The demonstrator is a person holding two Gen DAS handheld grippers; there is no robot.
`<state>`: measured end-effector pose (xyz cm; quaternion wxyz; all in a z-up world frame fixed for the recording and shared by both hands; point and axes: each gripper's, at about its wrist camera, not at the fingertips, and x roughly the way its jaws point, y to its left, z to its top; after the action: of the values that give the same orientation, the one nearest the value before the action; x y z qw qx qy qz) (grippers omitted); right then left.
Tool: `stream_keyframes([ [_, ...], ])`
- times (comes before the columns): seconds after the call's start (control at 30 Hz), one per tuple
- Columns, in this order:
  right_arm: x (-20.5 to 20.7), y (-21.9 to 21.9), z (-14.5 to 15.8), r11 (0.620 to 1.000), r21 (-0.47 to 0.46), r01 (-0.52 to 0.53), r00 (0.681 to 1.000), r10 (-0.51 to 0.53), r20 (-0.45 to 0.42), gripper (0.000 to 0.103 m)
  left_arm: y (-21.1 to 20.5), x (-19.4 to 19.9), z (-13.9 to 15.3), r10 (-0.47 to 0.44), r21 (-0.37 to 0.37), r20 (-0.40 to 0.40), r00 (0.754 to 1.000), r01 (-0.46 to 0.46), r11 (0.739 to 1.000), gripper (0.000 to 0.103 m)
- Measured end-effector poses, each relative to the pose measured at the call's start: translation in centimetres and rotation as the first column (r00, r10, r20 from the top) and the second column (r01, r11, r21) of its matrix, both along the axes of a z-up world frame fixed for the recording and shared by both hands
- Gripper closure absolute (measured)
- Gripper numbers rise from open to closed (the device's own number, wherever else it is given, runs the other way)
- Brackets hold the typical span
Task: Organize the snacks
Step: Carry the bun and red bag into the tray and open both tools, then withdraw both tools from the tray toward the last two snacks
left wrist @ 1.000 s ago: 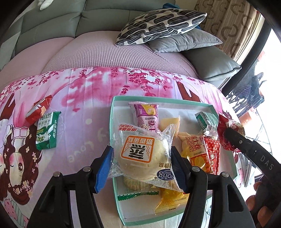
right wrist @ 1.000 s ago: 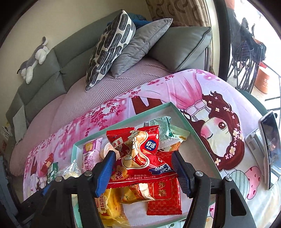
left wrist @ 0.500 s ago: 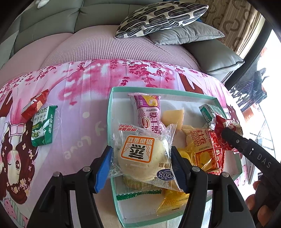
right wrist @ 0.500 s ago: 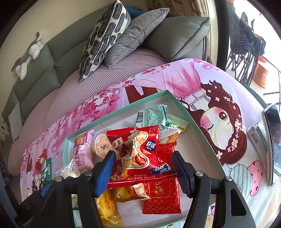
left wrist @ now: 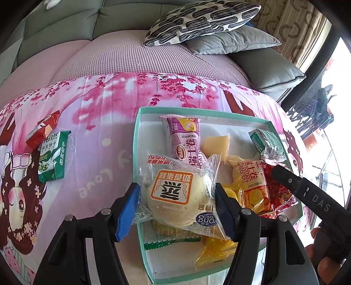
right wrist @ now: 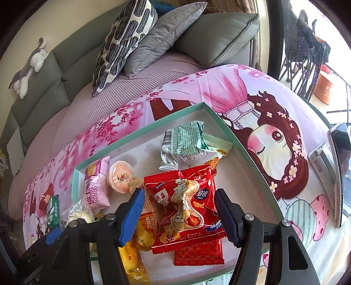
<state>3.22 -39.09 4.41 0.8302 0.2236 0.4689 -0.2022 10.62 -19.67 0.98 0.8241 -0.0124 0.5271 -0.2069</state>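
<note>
A teal-rimmed white tray (left wrist: 137, 140) on the pink cloth holds several wrapped snacks. Over its near left part my left gripper (left wrist: 177, 188) has a clear-wrapped round bun (left wrist: 175, 197) between its blue pads. Its jaws are opening, and the pads still touch the wrapper's edges. My right gripper (right wrist: 179, 195) is shut on a red snack packet (right wrist: 186, 203) above the tray's (right wrist: 221, 118) near right part. Its black finger shows at the right of the left wrist view. A pink roll packet (left wrist: 186, 140) and a green packet (right wrist: 182, 142) lie further back in the tray.
A green biscuit packet (left wrist: 52, 157) and a small red packet (left wrist: 42, 129) lie loose on the cloth left of the tray. A phone on a stand (right wrist: 340, 157) stands at the right edge. A sofa with pillows (left wrist: 204, 19) lies beyond.
The left jaws have spread a little around the bun. The right wrist view has tipped slightly, so the tray sits lower in it. Both packets stay between their pads.
</note>
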Motion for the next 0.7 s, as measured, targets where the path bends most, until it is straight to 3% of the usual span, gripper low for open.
stream_keyframes([
  [0.33,-0.12,-0.47,-0.71,0.999,0.030,0.019,1.000,-0.018,-0.016,0.024,-0.65,-0.25,-0.07,-0.020,0.038,0.009,1.000,0.020,0.999,0.026],
  [0.4,-0.16,-0.51,-0.73,0.999,0.035,0.019,1.000,-0.019,-0.011,0.016,-0.77,-0.28,-0.05,-0.025,0.047,0.015,1.000,0.025,0.999,0.026],
  [0.5,-0.19,-0.59,-0.77,0.999,0.039,0.023,1.000,-0.022,-0.006,0.013,-0.81,-0.33,0.01,-0.025,0.052,0.020,0.999,0.024,0.998,0.024],
  [0.53,-0.20,-0.61,-0.79,0.999,0.038,0.023,1.000,-0.023,-0.004,0.012,-0.81,-0.36,0.03,-0.026,0.052,0.021,0.999,0.025,0.998,0.020],
  [0.6,-0.24,-0.68,-0.82,0.999,0.039,0.029,1.000,-0.029,0.002,0.000,-0.73,-0.40,0.20,-0.022,0.048,0.027,0.999,0.021,0.999,0.013],
  [0.7,-0.40,-0.83,-0.66,0.999,0.039,0.036,0.999,-0.037,0.018,0.000,-0.53,-0.46,0.69,-0.018,0.031,0.044,0.999,0.017,0.999,0.013],
])
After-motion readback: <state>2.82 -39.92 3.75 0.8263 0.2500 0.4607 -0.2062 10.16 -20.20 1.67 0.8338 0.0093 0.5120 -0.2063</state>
